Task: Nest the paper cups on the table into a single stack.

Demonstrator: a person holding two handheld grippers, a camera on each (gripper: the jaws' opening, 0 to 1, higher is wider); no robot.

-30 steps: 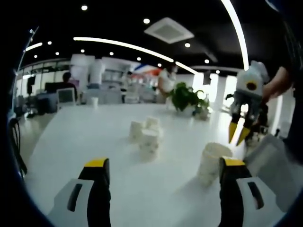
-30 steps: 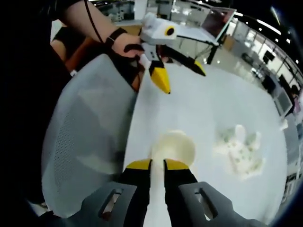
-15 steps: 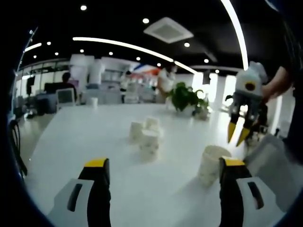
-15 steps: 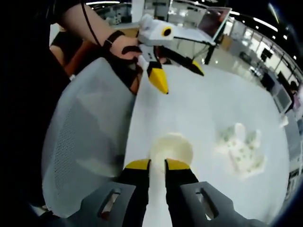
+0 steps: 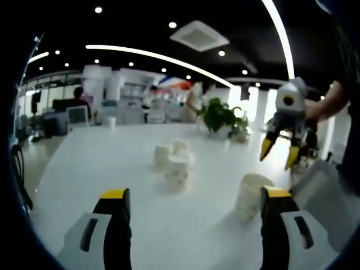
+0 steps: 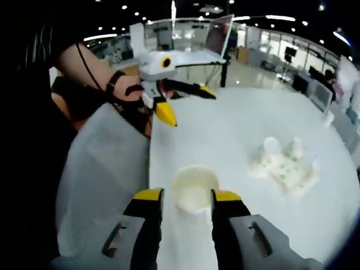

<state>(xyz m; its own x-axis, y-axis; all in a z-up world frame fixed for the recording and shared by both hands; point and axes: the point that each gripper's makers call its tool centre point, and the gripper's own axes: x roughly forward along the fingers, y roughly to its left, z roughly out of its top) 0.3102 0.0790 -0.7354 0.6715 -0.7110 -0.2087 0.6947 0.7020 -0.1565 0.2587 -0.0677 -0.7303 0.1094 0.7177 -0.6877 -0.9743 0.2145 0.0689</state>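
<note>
Your left claw (image 5: 191,211) hangs low over the glossy white table (image 5: 101,163), jaws spread wide and holding nothing. Beyond it sits the cluster of paper cups (image 5: 173,160) — small, matte, tapered, some upended. To the right stands the lone cup (image 5: 251,195), upright with its rolled rim showing. Your right claw (image 6: 185,197) has just parted its jaws — a second ago they were nearly closed — and now brackets that cup's mouth empty, so I judge the pickup is next.
</note>
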